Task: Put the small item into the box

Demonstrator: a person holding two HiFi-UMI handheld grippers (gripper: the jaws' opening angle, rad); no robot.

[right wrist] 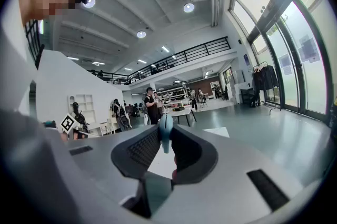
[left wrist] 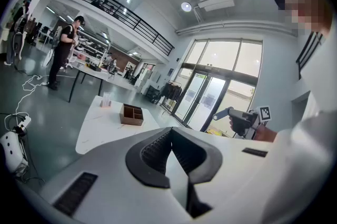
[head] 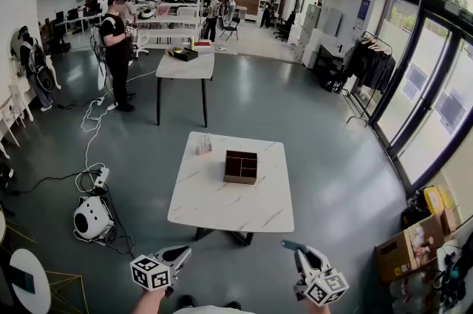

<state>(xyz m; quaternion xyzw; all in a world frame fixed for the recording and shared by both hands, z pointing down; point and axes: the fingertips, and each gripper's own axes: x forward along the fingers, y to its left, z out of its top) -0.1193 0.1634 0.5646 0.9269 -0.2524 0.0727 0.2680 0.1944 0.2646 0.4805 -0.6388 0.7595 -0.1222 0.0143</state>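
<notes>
Tabletop (head: 222, 205): one box (head: 241, 167), perhaps one rack (head: 203, 146)

Bright daylight floods through tall windows (head: 436, 83); fisheye edges bend and darken.

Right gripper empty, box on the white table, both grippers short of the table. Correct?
One error: the right gripper is not empty. The right gripper view shows it shut on a slim teal item. The rest stands: the box is on the white table, and both grippers, the left gripper included, are short of the table.
</notes>
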